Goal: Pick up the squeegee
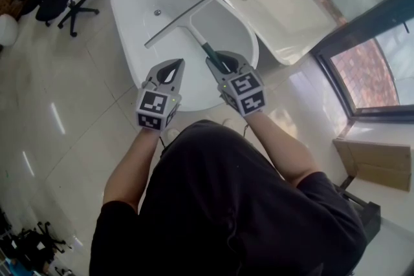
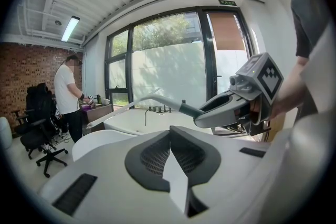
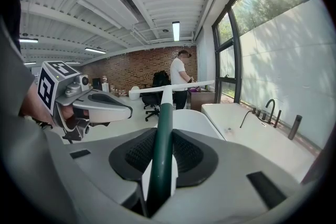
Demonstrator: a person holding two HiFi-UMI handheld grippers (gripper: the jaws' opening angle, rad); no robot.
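Judging from how things lie, the pick-up looks all but complete. The right tool [image 1: 223, 64] is clenched on the squeegee [image 1: 184, 21], its pads pressing either side of the dark green handle [image 3: 161, 128], which runs straight out between the jaws. The white neck and the long blade [image 1: 178, 22] stand out ahead of it, in the air over the white freestanding bathtub [image 1: 129, 16]. In both gripper views the blade appears clear of the tub's rim and touches nothing, so the lift itself seems made. What may be left is only to carry it away or bring it to wherever it is wanted (the task sentence names no such place).

The left tool [image 1: 167, 71] hangs just beside the right one, its jaws drawn together with nothing between them, and takes no part in the hold.

As for writing, there is little to read. The squeegee shows no brand or label. The marker cubes [image 1: 244, 90] on the tools bear black-and-white square patterns, not words. A small green sign [image 2: 227, 2] sits above the window [image 2: 173, 60] in the left gripper view, too small to make out.
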